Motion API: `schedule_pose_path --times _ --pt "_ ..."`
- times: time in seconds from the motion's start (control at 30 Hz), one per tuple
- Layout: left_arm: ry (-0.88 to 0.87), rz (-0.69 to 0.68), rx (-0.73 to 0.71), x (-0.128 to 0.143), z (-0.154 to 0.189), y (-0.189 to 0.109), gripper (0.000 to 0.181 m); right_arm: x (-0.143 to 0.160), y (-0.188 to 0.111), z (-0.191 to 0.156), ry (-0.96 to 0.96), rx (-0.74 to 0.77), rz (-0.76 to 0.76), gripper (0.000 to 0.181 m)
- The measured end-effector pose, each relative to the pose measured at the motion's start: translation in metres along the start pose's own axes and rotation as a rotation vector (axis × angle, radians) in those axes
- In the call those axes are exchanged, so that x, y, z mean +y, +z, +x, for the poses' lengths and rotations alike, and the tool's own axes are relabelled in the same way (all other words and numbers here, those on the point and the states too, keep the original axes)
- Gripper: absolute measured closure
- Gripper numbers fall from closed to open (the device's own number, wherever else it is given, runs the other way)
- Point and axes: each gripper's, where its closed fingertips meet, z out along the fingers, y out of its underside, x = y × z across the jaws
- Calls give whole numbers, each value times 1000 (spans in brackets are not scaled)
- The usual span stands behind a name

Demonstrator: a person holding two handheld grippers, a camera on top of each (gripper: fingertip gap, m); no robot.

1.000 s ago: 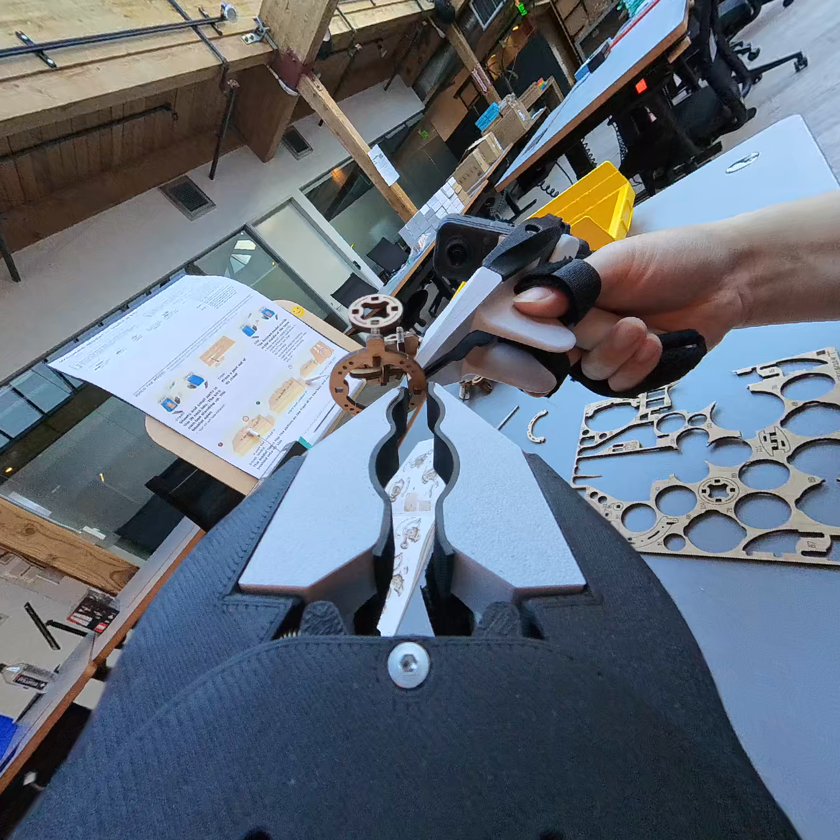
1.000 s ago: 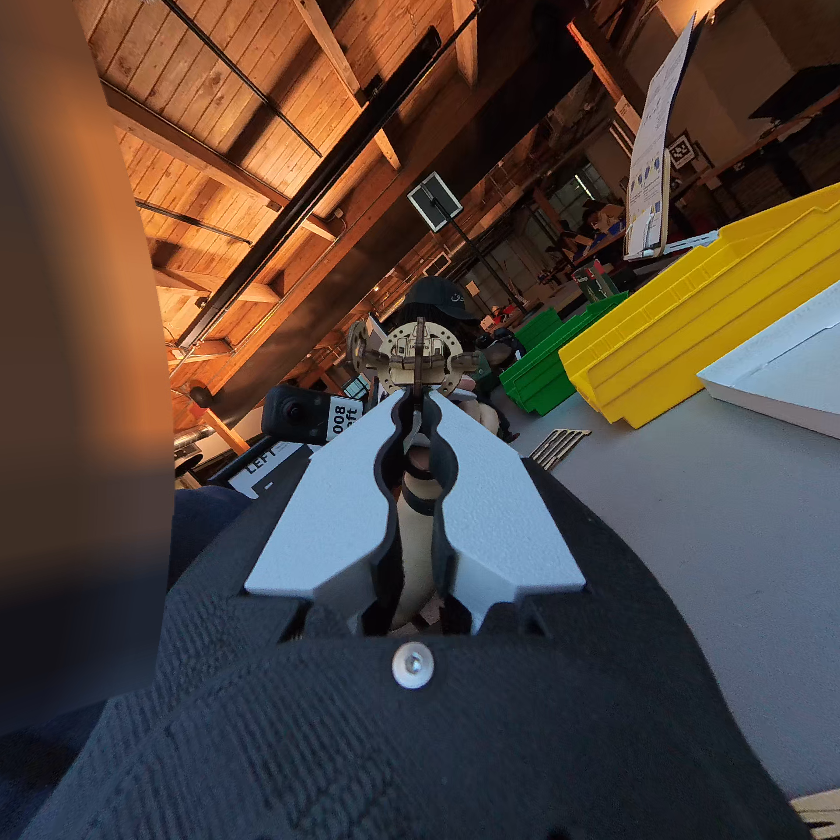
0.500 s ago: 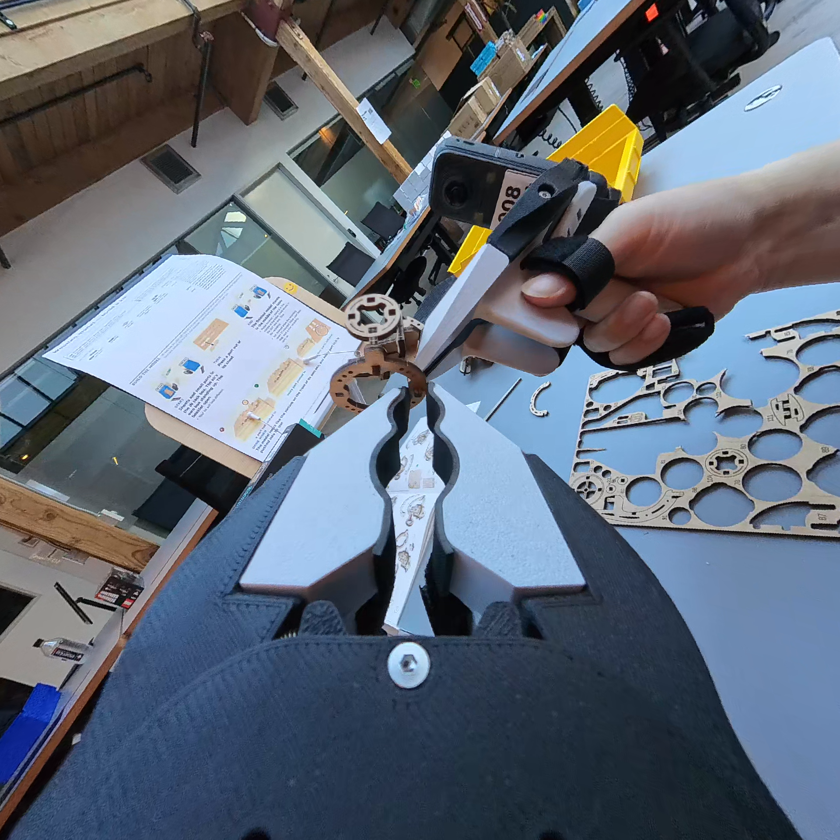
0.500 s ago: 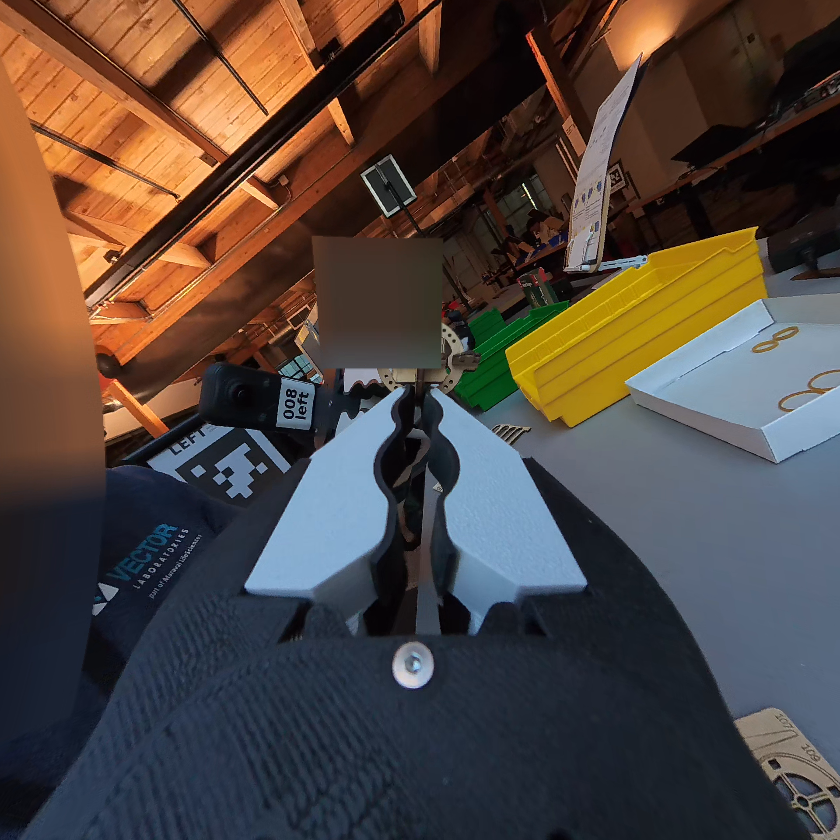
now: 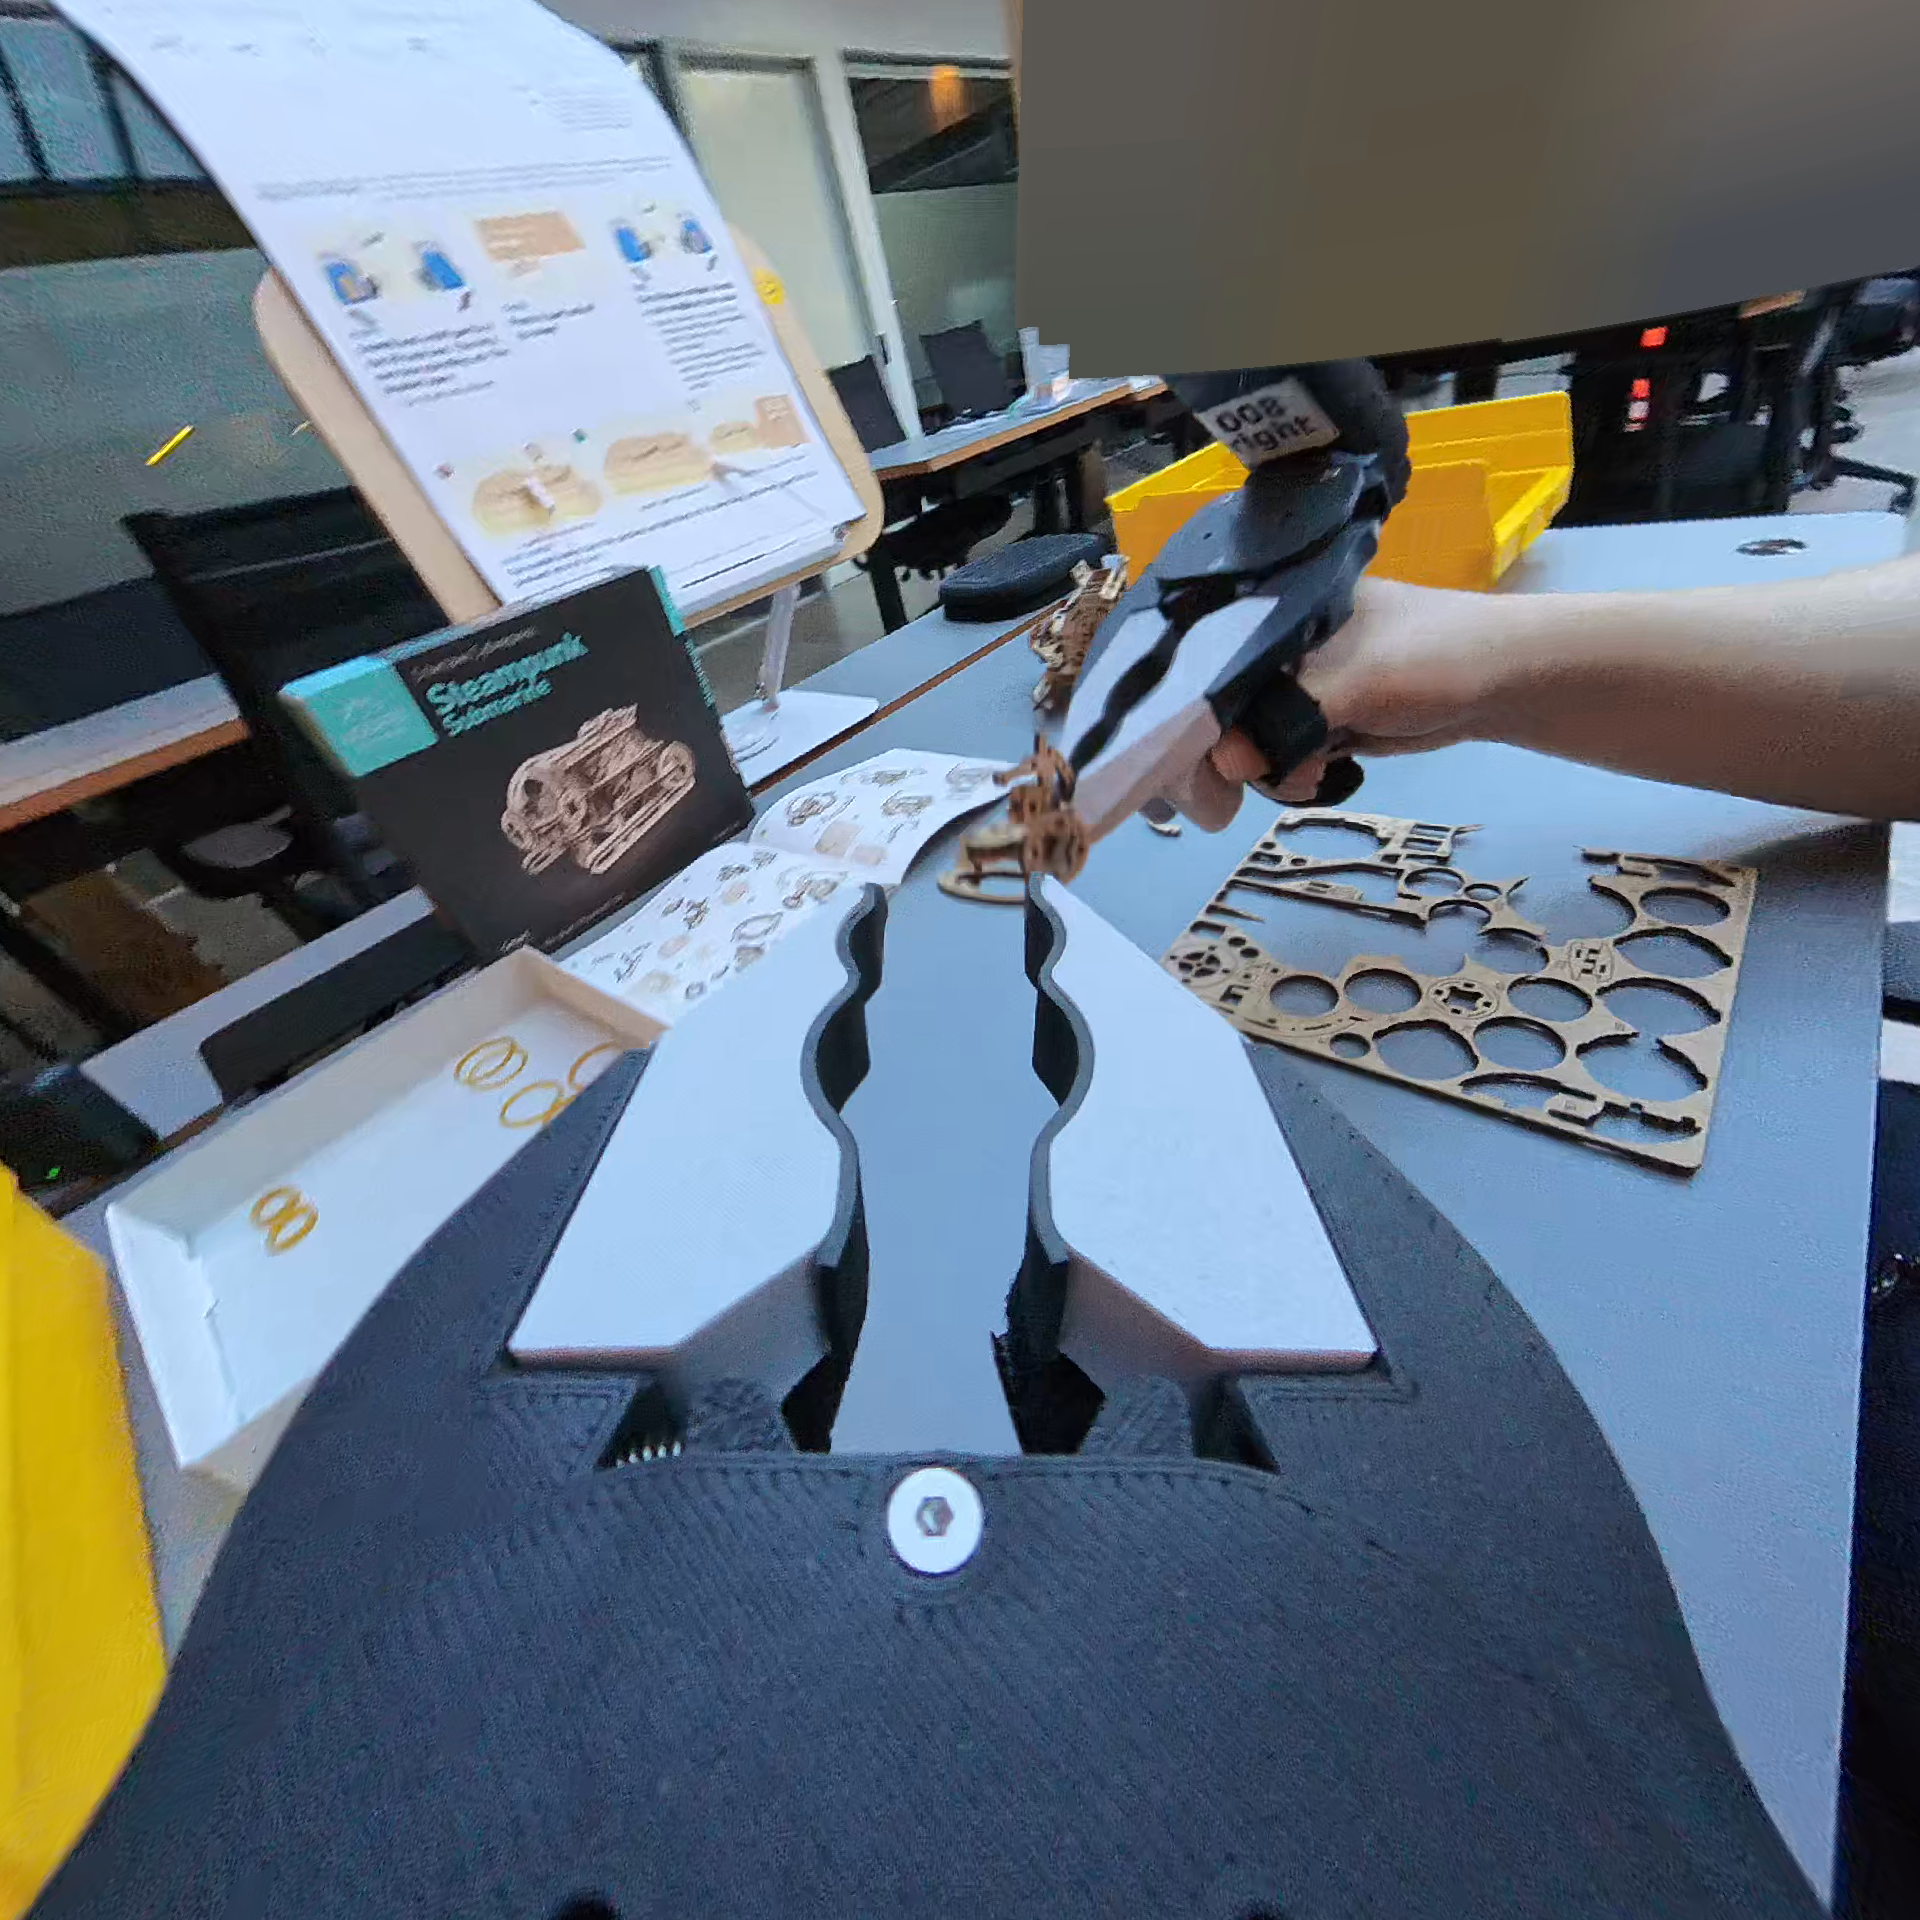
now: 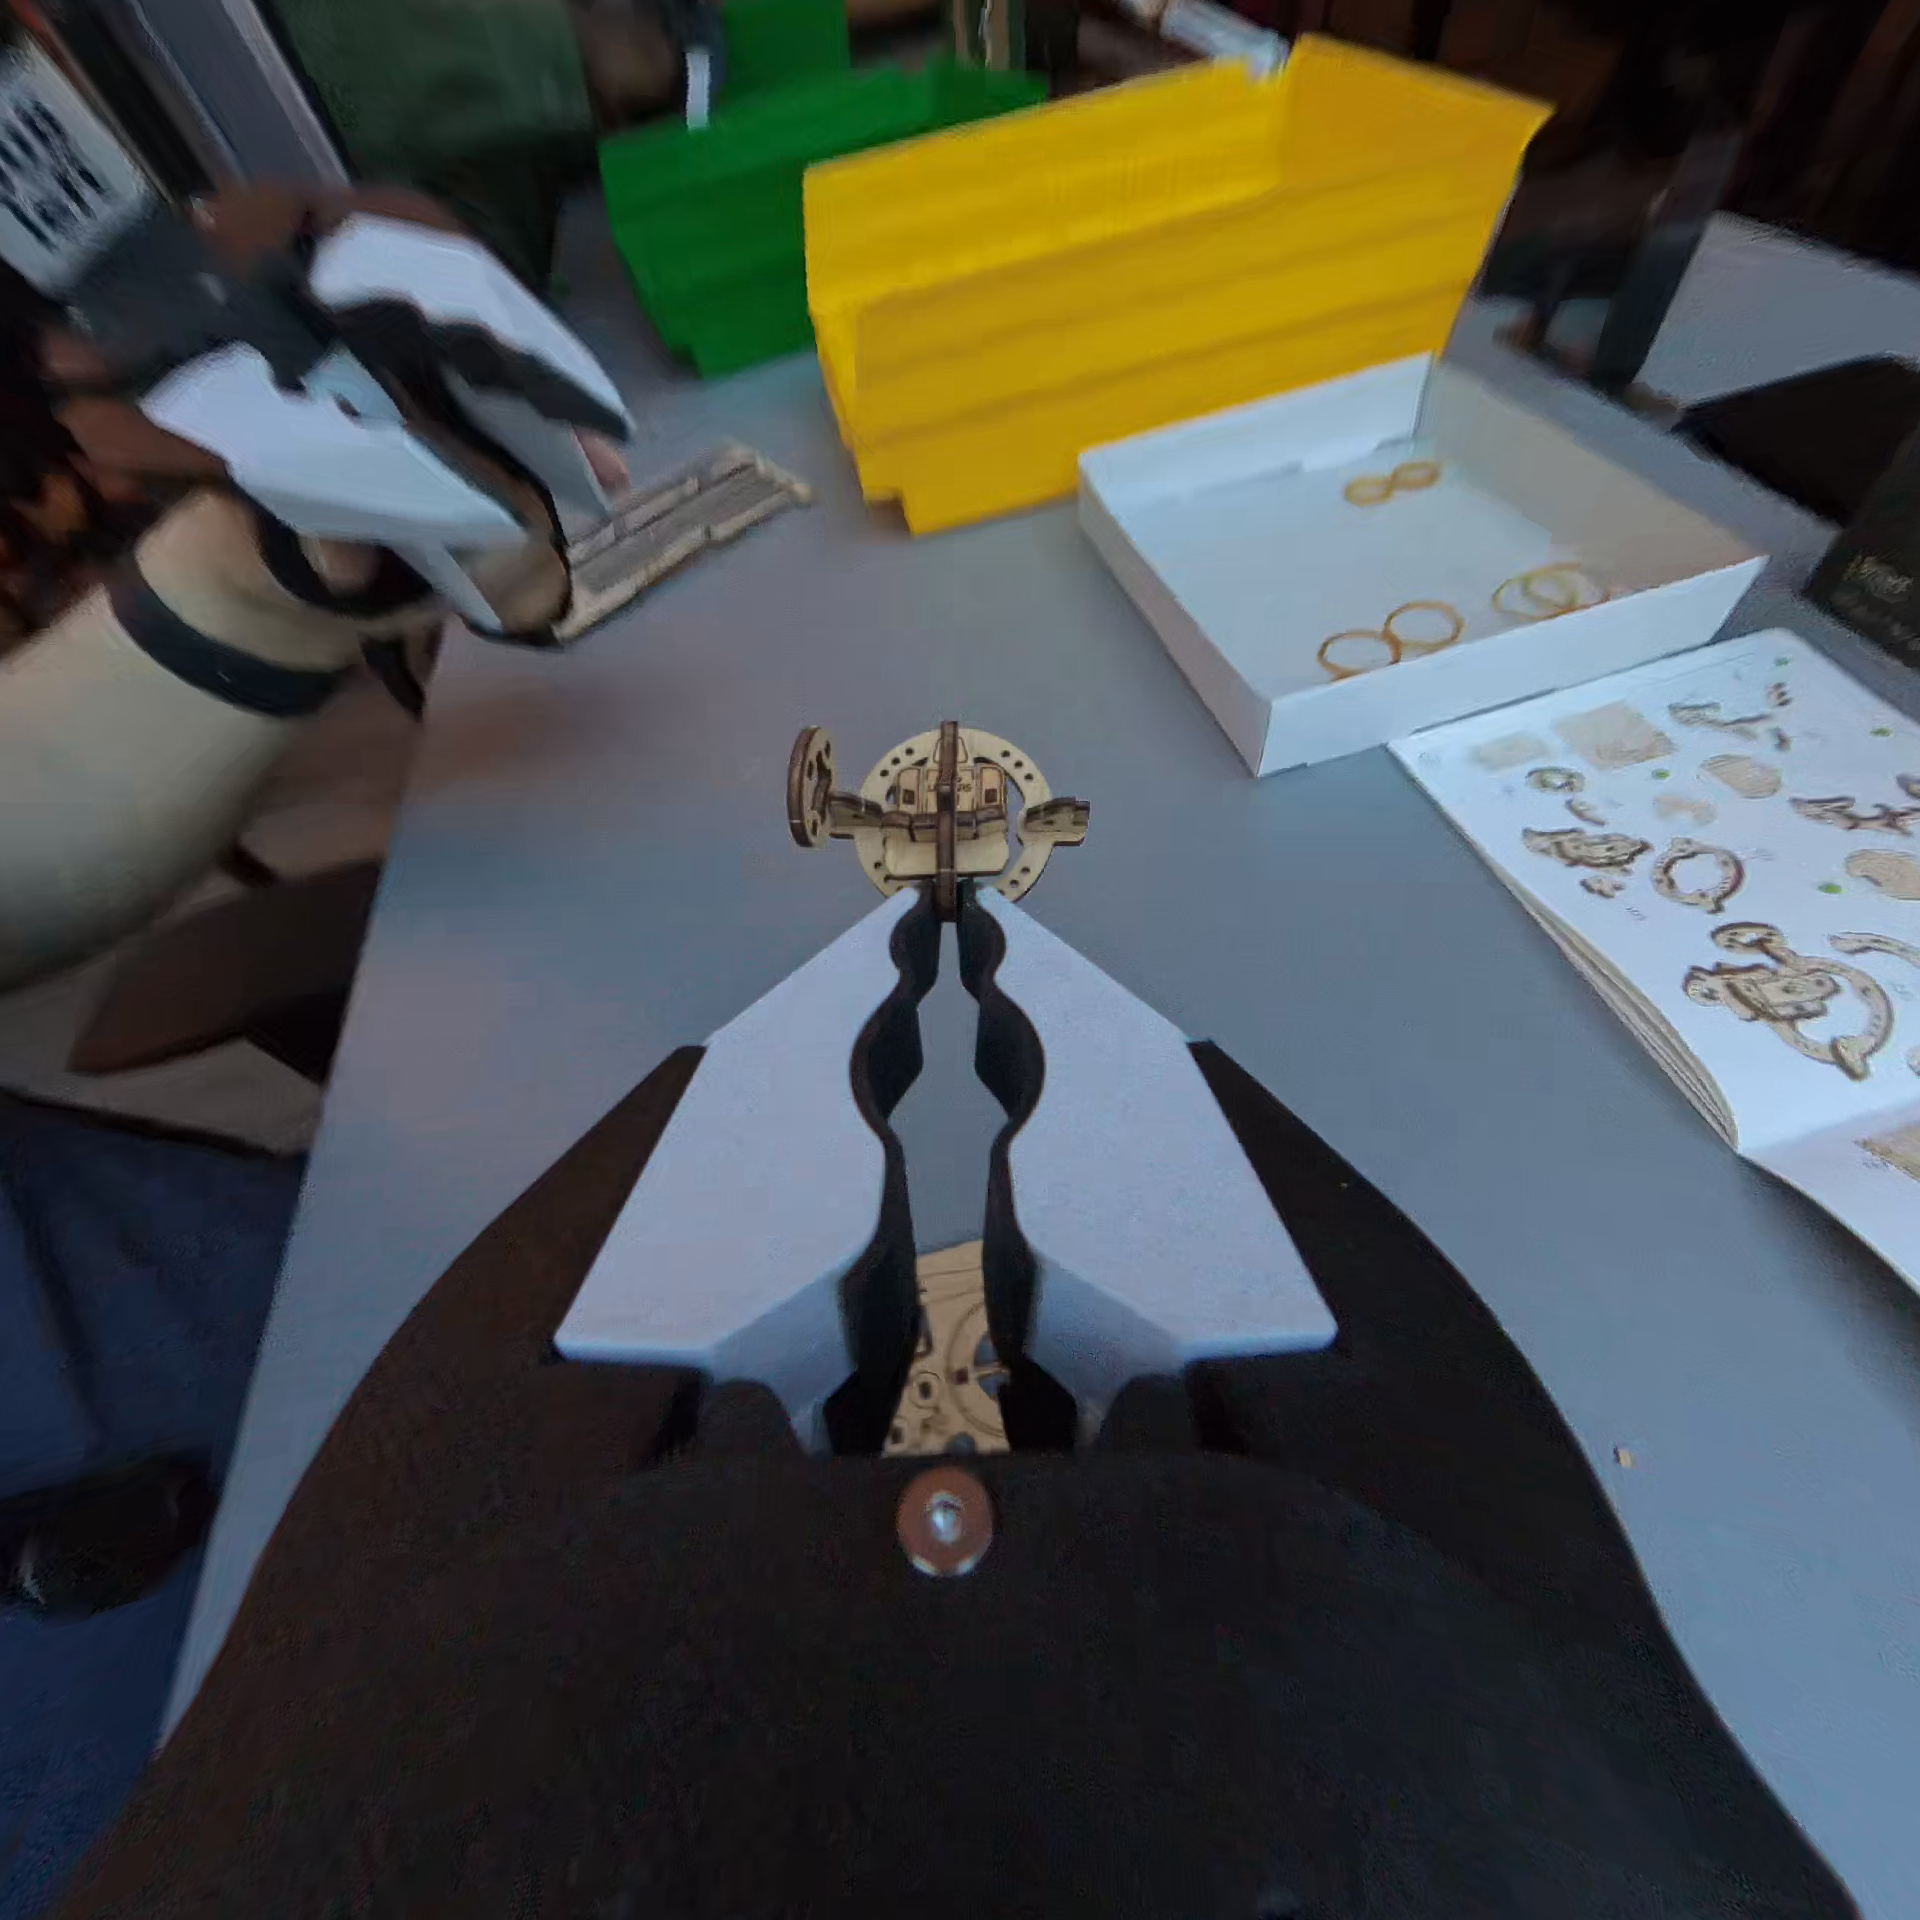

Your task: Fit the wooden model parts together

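The right gripper [image 6: 943, 899] is pinching the small wooden assembly [image 6: 935, 816] at its very tips, its fingers [image 6: 821, 997] clenched on a thin upright plate that sticks down from a perforated disc, so the piece is hanging in the air above the grey desk [image 6: 1299, 987], well clear of the surface. The left gripper [image 5: 945, 894] is sitting just near of it with its fingers [image 5: 727, 1049] released and nothing between them. The assembly is looking very light and stiff, cut from thin plywood, with a little wheel on a stub to the left and a curved tab to the right; those slender parts are probably going to snap or slip out of their slots if squeezed or twisted. The safest hold is likely the flat faces of the central plate or the disc rim, never the stub or tab. The punched-out parts sheet [image 5: 1455, 997] is lying on the desk to the right, the open instruction booklet [image 6: 1714, 883] and the white tray [image 6: 1299, 707] of rubber bands [image 6: 1392, 634] farther off.
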Motion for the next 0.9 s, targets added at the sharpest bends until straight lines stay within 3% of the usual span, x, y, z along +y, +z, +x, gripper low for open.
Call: schedule_pose_path --times 0.17,0.4,0.9 --pt "-99 33 -80 7 -17 -14 156 25 47 18 -87 -7 -210 180" --pt "-150 6 -129 17 -39 -27 157 27 90 30 -62 65 -262 179" --pt "-178 16 -135 24 -41 -35 157 47 99 22 32 186 -249 175"
